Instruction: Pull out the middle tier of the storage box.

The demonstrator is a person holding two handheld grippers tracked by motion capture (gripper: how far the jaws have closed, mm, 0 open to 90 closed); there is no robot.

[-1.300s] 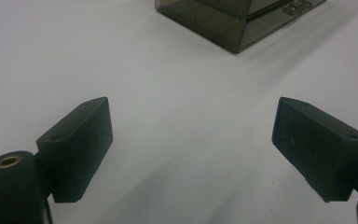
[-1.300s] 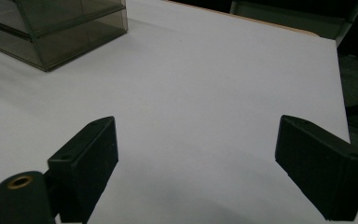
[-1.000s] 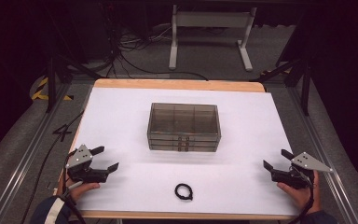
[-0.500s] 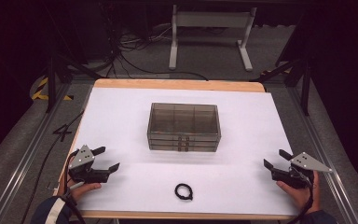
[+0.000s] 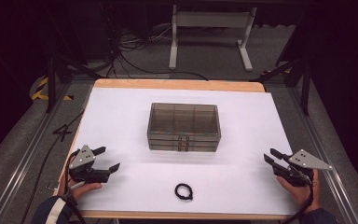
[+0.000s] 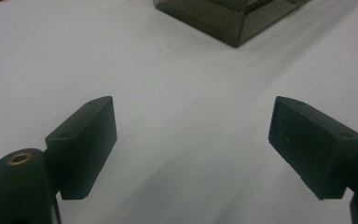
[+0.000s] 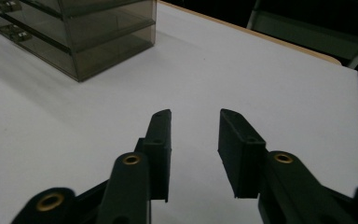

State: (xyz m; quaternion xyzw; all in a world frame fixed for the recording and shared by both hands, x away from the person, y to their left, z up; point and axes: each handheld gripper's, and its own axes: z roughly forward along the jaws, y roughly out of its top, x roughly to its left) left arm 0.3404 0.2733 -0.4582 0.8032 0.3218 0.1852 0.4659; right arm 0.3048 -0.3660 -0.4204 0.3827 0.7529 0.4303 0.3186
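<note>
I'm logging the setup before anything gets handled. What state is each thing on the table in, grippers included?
Drawer box: smoky clear, all drawers shut, upright mid-table.
Black ring: lying flat near the front edge, untouched.
Left gripper: jaws wide open, nothing between them.
Right gripper: jaws have just been closing, a narrow gap left, nothing between them.

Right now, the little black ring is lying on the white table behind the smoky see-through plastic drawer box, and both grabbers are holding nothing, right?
Not quite. The little black ring lies in front of the smoky see-through plastic drawer box, near the person's edge of the white table, not behind it. The high view shows this. The rest holds: the left grabber and right grabber hold nothing.
</note>
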